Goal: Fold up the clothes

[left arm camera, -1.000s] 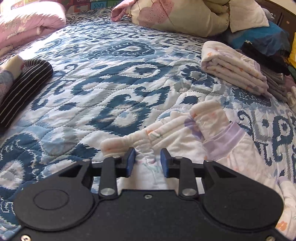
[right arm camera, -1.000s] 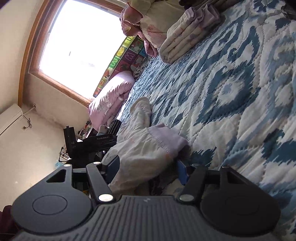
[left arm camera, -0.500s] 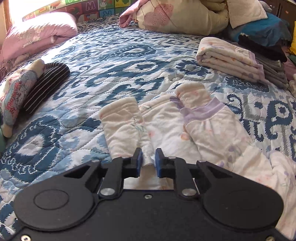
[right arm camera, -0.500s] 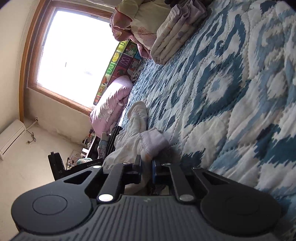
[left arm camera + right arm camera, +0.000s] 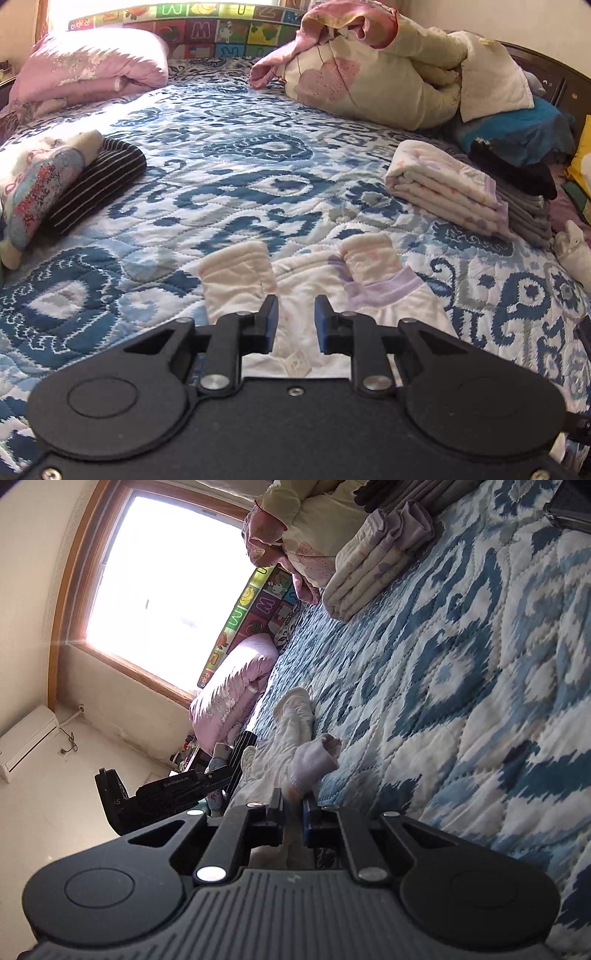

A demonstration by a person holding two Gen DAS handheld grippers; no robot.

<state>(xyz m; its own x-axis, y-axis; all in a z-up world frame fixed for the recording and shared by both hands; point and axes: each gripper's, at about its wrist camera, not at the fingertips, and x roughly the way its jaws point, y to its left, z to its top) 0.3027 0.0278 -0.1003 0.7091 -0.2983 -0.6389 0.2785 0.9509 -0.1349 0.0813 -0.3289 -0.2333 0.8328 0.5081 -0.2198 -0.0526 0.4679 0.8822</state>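
Grippers first. The left gripper (image 5: 295, 319) has its blue pads apart with a gap between them, and it holds nothing; white cloth shows through the gap. The right gripper (image 5: 293, 810) has its pads pressed close on the edge of the white pajama garment (image 5: 321, 291), near its purple cuff (image 5: 312, 762).

The garment lies on the quilt (image 5: 229, 177), right in front of the left gripper. Its long side runs away from that gripper, up the bed. Two folded ends point that way too: a plain white one on the left, and one with a purple band (image 5: 384, 291) on the right.

Farther up the quilt and to the right of the garment sits a pile of folded clothes (image 5: 443, 188). To the left of the garment lies a folded striped dark cloth (image 5: 96, 184) with a flowery folded piece (image 5: 33, 188) next to it.

The quilt is blue and white. At its far end are a pink pillow (image 5: 88, 66), a bunched-up blanket (image 5: 376, 77) and a bright letter mat (image 5: 207, 27). A sunny window (image 5: 166, 579) is past the pillow.
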